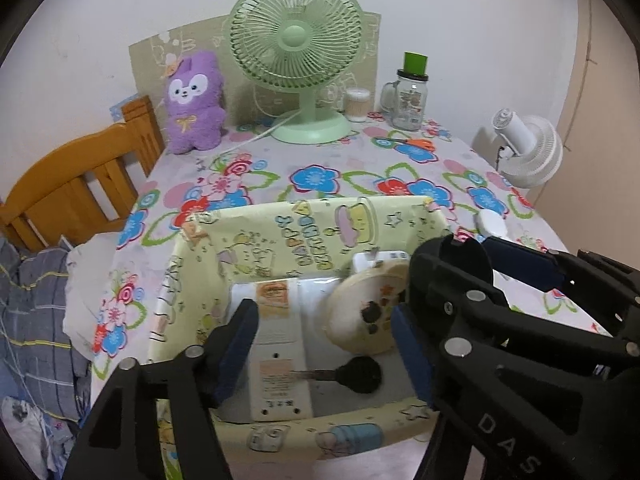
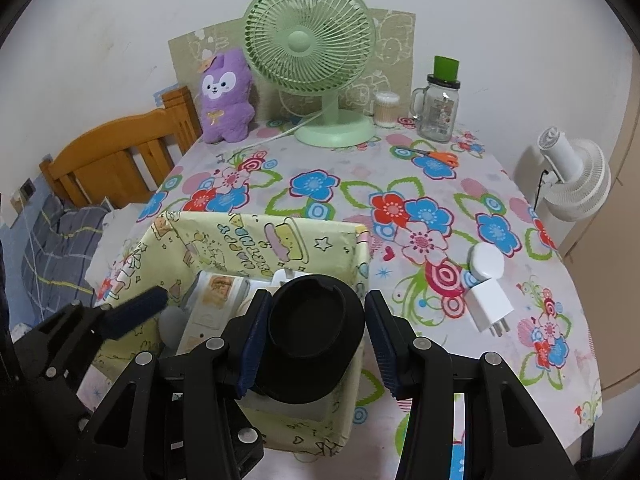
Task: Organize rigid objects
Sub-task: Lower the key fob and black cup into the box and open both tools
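Left tool: jaws wide apart, hanging over the box, gripping nothing.
Right tool: comes in from the right, at the box's right wall, with a black cup at its fingers; whether it grips the cup cannot be told.
Box: yellow cartoon-print, open top, on the tabletop.
Inside box: white power strip lying flat; round cream disc leaning to its right; black key at the front; white plug at the back.
White puck: on the tabletop right of the box.
Back of tabletop: purple plush, green fan, swab tub, glass jar with green cap, orange scissors.
Off tabletop: wooden bedhead left, white fan right.
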A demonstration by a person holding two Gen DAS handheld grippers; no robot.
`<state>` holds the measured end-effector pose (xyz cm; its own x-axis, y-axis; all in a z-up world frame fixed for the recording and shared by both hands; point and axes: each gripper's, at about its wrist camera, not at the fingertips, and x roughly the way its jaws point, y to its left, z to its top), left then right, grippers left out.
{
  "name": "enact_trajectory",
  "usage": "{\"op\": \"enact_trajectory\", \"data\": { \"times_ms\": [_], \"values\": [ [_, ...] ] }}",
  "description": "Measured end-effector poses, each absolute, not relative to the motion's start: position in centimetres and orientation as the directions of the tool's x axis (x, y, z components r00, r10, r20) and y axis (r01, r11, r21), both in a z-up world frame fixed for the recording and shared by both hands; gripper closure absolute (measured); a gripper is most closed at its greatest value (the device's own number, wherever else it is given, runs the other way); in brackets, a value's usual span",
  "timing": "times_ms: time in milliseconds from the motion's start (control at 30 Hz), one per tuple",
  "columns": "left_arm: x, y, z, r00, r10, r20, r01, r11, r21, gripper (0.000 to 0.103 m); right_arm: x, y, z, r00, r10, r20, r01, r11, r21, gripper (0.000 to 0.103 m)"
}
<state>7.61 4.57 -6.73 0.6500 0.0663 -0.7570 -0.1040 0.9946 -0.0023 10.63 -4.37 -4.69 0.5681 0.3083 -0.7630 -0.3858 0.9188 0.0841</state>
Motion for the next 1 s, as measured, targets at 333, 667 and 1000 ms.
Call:
{"op": "enact_trajectory", "data": {
  "times_ms": [333,667,1000],
  "values": [
    [7.8,5.6,-7.5,0.629,0.15,-0.763,-0.111,0.989,0.103,0.016,10.9,-2.7,-5.9,0.528,0.326,-0.784,-0.409,0.907,0.102,0.052],
    [7.3,5.9,-7.4,0.632,0.093,-0.77,-0.078,0.995,0.056,0.009,10.4,-2.4,-5.8,0.523,0.328,-0.787,-0.415,0.904,0.1,0.034],
    [6.5,4.8,-5.3,0.672,0.052,-0.739,-0.05,0.998,0.025,0.006,9.3,-3.8,-3.3,0.598,0.3,-0.743,-0.391,0.919,0.056,0.019]
  ]
}}
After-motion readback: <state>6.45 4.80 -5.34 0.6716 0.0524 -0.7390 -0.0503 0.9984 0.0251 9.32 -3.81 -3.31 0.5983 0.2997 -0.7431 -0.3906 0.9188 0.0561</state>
